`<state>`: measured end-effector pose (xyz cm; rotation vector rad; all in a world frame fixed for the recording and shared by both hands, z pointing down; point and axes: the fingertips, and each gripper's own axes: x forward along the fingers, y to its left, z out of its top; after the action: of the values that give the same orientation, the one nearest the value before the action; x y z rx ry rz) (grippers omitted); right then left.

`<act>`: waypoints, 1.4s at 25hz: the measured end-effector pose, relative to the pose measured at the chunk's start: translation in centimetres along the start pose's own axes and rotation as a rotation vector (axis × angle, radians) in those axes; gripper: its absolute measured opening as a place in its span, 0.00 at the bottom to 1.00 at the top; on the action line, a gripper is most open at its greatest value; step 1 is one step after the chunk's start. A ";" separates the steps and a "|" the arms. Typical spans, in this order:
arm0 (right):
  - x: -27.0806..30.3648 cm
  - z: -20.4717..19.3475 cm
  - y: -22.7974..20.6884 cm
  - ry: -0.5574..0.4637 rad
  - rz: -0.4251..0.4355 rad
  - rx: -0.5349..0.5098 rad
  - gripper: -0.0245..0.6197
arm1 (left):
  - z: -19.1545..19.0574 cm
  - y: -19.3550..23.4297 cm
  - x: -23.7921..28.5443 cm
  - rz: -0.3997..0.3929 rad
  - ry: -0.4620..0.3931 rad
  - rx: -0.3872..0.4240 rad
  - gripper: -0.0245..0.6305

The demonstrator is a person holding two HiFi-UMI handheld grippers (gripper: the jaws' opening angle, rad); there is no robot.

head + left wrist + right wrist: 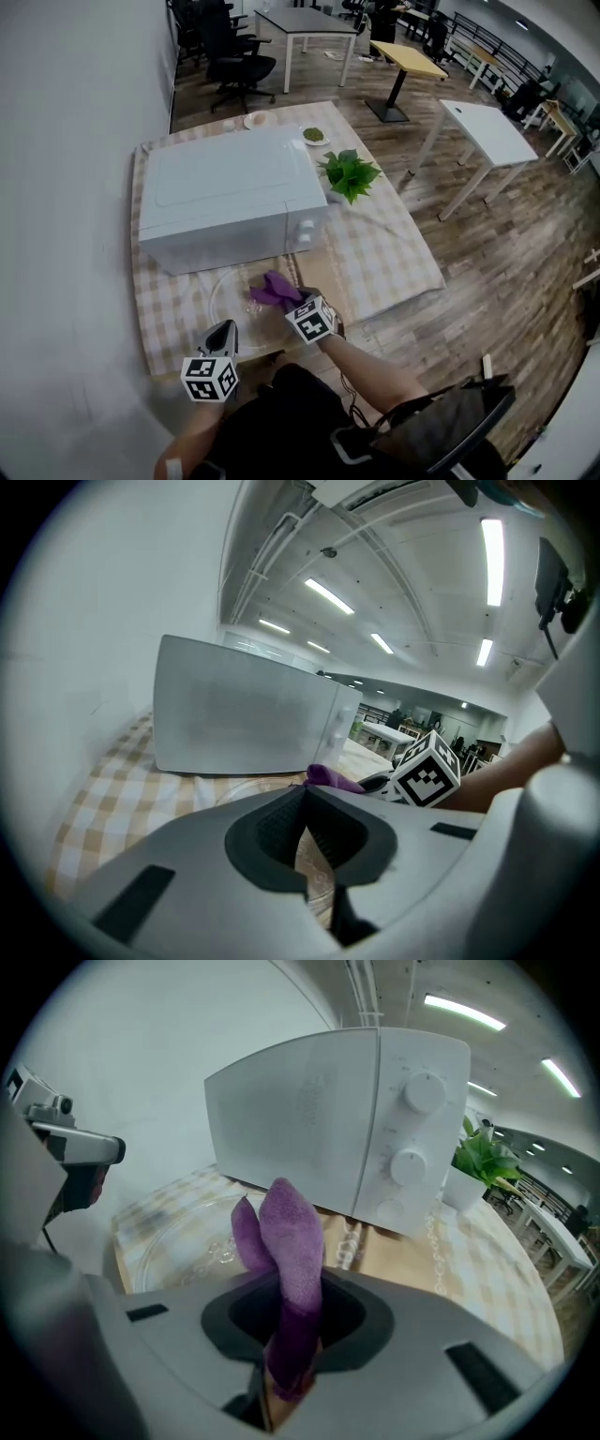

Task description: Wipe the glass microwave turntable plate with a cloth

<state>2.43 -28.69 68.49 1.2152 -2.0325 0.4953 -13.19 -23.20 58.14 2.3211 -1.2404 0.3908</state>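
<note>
On the checked-cloth surface (pixel 375 253), directly before the closed door of one white box microwave oven (pixel 230 192): one round clear glass turntable plate (pixel 230 295), lying flat, out of the oven. One purple terry cloth (pixel 275 289), bunched, over the plate's far right portion; whether it touches the glass cannot be told. Hand-held grippers, two. The right hand-held gripper (pixel 292 302) has its jaws pinched on the cloth, a fold of which stands up past the tips in the right gripper view. The left hand-held gripper (pixel 225 325) is at the plate's near left rim, its jaws drawn together, apparently on that rim, which shows between the pads in the left gripper view. Progress, as judged: plate taken out, set down and steadied, cloth in the grasp and brought over the glass; the wiping itself seems at or near its start. No smear or cleaned patch can be made out, so how much is wiped cannot be said, and most of the plate's face seems left to cover. Other items: two control knobs on the oven front, one upper (pixel 424 1091), one lower (pixel 409 1164); one green leafy potted plant (pixel 349 173) beside the oven; two small dishes behind it, one pale (pixel 258 119), one with green contents (pixel 313 135).
</note>
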 end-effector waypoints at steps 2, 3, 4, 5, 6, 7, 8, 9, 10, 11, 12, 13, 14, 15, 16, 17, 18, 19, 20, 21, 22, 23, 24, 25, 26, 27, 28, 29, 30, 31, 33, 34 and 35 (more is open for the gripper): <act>-0.6 -0.1 -0.8 -0.003 -0.025 0.019 0.16 | 0.6 -0.3 0.1 -0.016 -0.012 0.012 0.05; -1.0 0.0 -1.1 -0.007 -0.036 0.028 0.16 | 0.9 -0.5 0.2 -0.022 -0.019 0.017 0.05; -1.5 0.1 -1.3 -0.012 -0.042 0.032 0.16 | 1.1 -0.7 0.2 -0.027 -0.025 0.019 0.05; -2.0 0.3 -1.3 -0.021 -0.043 0.034 0.16 | 1.2 -0.8 0.2 -0.031 -0.031 0.019 0.05; -2.4 0.6 -1.1 -0.033 -0.039 0.035 0.16 | 1.3 -0.9 0.2 -0.032 -0.037 0.017 0.05; -2.8 0.9 -0.8 -0.047 -0.029 0.036 0.16 | 1.3 -0.9 0.1 -0.030 -0.041 0.013 0.05; -3.1 1.4 -0.2 -0.063 -0.014 0.040 0.16 | 1.4 -0.7 -0.1 -0.025 -0.046 0.008 0.05; -3.5 2.0 0.5 -0.080 0.005 0.045 0.16 | 1.4 -0.5 -0.4 -0.017 -0.051 0.002 0.05; -3.9 2.7 1.4 -0.096 0.027 0.049 0.16 | 1.4 -0.2 -0.8 -0.007 -0.056 -0.005 0.05; -4.4 3.5 2.4 -0.111 0.049 0.047 0.16 | 1.4 0.1 -1.3 0.003 -0.061 -0.012 0.05; -4.8 4.1 3.5 -0.122 0.070 0.035 0.16 | 1.3 0.4 -1.8 0.013 -0.066 -0.019 0.05; -5.1 4.6 4.6 -0.133 0.091 0.019 0.16 | 1.3 0.8 -2.3 0.024 -0.071 -0.027 0.05; -5.3 5.2 5.7 -0.144 0.113 0.002 0.16 | 1.2 1.3 -2.8 0.037 -0.075 -0.033 0.05; -5.3 5.7 6.9 -0.156 0.137 -0.010 0.16 | 1.1 1.9 -3.4 0.052 -0.080 -0.038 0.05; -5.4 6.3 8.1 -0.167 0.162 -0.019 0.16 | 1.1 2.5 -3.8 0.068 -0.086 -0.043 0.05; -5.4 6.9 9.3 -0.177 0.189 -0.027 0.16 | 1.1 3.1 -4.2 0.083 -0.093 -0.050 0.05; -5.4 7.3 10.4 -0.185 0.215 -0.037 0.16 | 1.0 3.6 -4.6 0.098 -0.098 -0.057 0.05; -5.3 7.7 11.5 -0.190 0.240 -0.049 0.16 | 0.9 4.1 -5.0 0.112 -0.103 -0.064 0.05; -5.2 8.0 12.6 -0.195 0.265 -0.063 0.16 | 0.7 4.4 -5.3 0.126 -0.106 -0.071 0.05; -5.0 8.3 13.8 -0.201 0.292 -0.078 0.16 | 0.4 4.8 -5.7 0.137 -0.107 -0.077 0.05; -4.8 8.6 14.9 -0.207 0.317 -0.091 0.16 | 0.2 5.1 -6.2 0.148 -0.107 -0.082 0.05; -4.5 8.8 16.0 -0.209 0.340 -0.105 0.16 | -0.1 5.5 -6.6 0.159 -0.105 -0.085 0.05; -4.0 8.8 17.0 -0.203 0.361 -0.118 0.16 | -0.4 5.8 -7.1 0.172 -0.101 -0.090 0.05; -3.6 8.6 18.0 -0.193 0.380 -0.130 0.16 | -0.8 6.2 -7.5 0.186 -0.097 -0.095 0.05; -3.1 8.4 18.8 -0.183 0.396 -0.141 0.16 | -1.1 6.5 -7.9 0.200 -0.092 -0.102 0.05; -2.5 8.1 19.5 -0.170 0.410 -0.151 0.16 | -1.5 6.8 -8.3 0.213 -0.087 -0.108 0.05; -1.9 7.9 20.2 -0.158 0.422 -0.158 0.16 | -1.8 7.2 -8.6 0.224 -0.082 -0.113 0.05; -1.2 7.7 20.7 -0.147 0.431 -0.162 0.16 | -2.0 7.4 -8.8 0.232 -0.076 -0.117 0.05; -0.6 7.5 21.1 -0.137 0.437 -0.163 0.16 | -2.3 7.6 -9.0 0.238 -0.071 -0.120 0.05; -0.1 7.1 21.4 -0.126 0.442 -0.162 0.16 | -2.6 7.7 -9.0 0.241 -0.065 -0.123 0.05; 1.0 6.3 21.7 -0.098 0.442 -0.164 0.16 | -3.0 7.8 -9.1 0.244 -0.054 -0.127 0.05; 1.4 5.9 21.7 -0.084 0.438 -0.168 0.16 | -3.2 7.8 -9.1 0.245 -0.048 -0.125 0.05; 1.8 5.5 21.5 -0.070 0.431 -0.174 0.16 | -3.2 7.8 -9.0 0.245 -0.042 -0.122 0.05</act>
<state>-19.01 -22.80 66.79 0.6991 -2.3522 0.4675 -24.78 -18.92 58.90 2.0916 -1.5309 0.3386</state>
